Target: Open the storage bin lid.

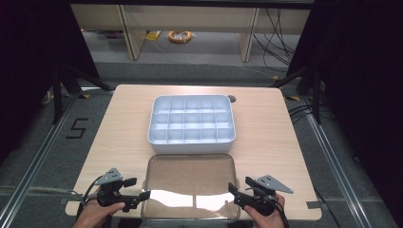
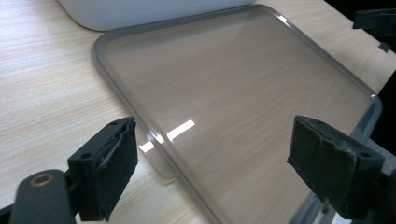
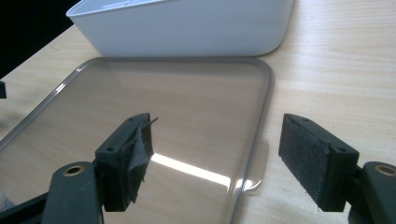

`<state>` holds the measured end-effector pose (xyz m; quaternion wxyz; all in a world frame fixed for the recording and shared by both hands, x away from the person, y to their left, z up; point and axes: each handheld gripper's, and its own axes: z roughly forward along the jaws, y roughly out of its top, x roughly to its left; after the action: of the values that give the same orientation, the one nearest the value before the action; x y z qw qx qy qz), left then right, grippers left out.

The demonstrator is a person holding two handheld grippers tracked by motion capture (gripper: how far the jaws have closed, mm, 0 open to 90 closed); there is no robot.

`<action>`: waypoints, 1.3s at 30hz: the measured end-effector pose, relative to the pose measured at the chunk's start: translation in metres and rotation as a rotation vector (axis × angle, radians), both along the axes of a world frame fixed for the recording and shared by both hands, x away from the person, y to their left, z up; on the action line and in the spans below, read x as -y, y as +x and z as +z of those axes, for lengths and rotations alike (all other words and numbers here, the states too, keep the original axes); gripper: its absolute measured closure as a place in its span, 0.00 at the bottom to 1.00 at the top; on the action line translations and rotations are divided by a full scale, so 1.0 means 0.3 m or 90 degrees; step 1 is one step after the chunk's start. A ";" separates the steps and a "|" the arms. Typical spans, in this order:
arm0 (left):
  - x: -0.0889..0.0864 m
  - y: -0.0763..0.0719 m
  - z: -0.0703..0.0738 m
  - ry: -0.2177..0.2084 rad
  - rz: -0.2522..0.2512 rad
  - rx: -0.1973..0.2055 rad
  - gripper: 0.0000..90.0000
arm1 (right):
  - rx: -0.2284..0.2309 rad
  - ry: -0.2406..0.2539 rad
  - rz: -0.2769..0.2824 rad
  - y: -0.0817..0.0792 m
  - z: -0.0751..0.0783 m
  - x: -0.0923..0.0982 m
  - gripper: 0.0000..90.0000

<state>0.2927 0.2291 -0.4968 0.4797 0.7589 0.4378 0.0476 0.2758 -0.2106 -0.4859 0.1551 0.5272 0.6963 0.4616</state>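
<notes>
A clear plastic lid point(image 1: 190, 183) lies flat at the table's near edge, in front of a white box point(image 1: 191, 123) divided into several empty compartments. My left gripper point(image 1: 135, 192) is open at the lid's left edge point(image 2: 140, 121), its jaws on either side of that rim and its small tab point(image 2: 159, 163). My right gripper point(image 1: 237, 192) is open at the lid's right edge point(image 3: 261, 121), jaws set astride the rim beside the tab point(image 3: 257, 172). Neither holds anything. The box wall point(image 3: 187, 28) rises just beyond the lid.
The wooden table point(image 1: 128, 123) has bare surface left and right of the box. A round cable hole point(image 1: 231, 99) sits behind the box. Black curtains, floor rails and a shelf with cables lie beyond the table.
</notes>
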 end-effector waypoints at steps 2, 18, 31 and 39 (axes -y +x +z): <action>-0.002 -0.003 0.002 0.008 -0.013 0.006 0.16 | -0.002 -0.007 0.009 -0.008 -0.001 0.003 0.29; -0.010 -0.055 0.005 -0.003 -0.016 0.000 0.16 | -0.030 0.011 0.013 -0.082 -0.006 0.007 0.27; 0.003 -0.108 0.005 -0.004 -0.030 -0.004 0.16 | -0.035 -0.036 0.020 -0.130 -0.020 0.013 0.25; -0.003 -0.103 0.002 0.008 -0.025 -0.006 0.16 | -0.047 -0.055 0.037 -0.141 -0.029 0.019 0.24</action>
<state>0.2620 0.2298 -0.4962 0.4738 0.7704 0.4250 0.0374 0.2336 -0.2163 -0.4945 0.1390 0.5164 0.7358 0.4155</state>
